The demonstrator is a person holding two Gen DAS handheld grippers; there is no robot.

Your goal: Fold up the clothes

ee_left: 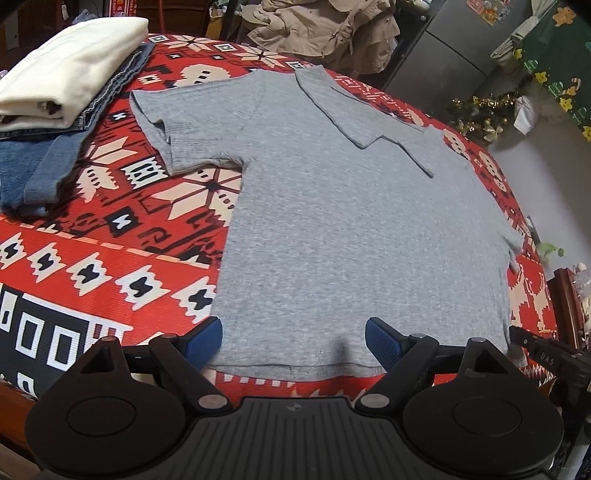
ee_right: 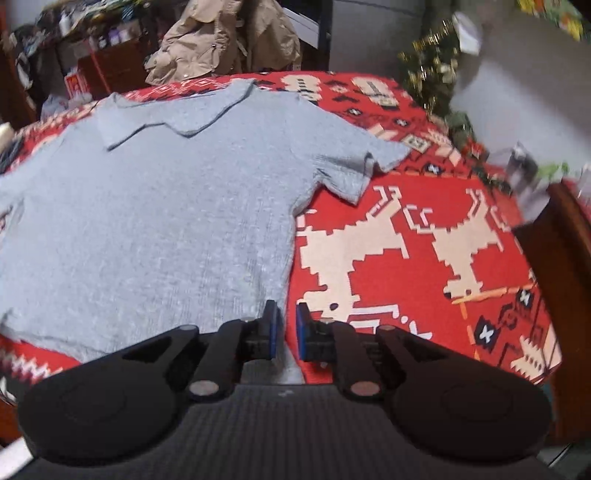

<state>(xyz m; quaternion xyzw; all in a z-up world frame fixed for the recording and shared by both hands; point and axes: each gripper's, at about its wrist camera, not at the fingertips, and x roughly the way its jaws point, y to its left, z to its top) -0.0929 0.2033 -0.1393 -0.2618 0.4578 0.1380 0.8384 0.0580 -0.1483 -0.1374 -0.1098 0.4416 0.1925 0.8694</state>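
A grey short-sleeved collared shirt [ee_left: 351, 221] lies spread flat on the red patterned cloth [ee_left: 110, 258], collar at the far end and hem toward me. My left gripper [ee_left: 293, 343] hovers open and wide over the left part of the hem, nothing between its blue pads [ee_left: 205, 343]. My right gripper [ee_right: 287, 332] sits at the shirt's [ee_right: 147, 221] near right corner. Its jaws stand only a narrow gap apart, and the shirt's side edge runs into that gap without the pads [ee_right: 273, 332] pressing on it. The right gripper's dark body [ee_left: 543, 354] shows at the hem's right end.
A folded cream garment [ee_left: 74, 62] rests on folded jeans [ee_left: 37, 166] at the far left. A beige jacket [ee_left: 325, 26] is heaped beyond the far edge. Tinsel decorations [ee_right: 432, 62] and a dark wooden piece of furniture [ee_right: 561, 258] stand to the right.
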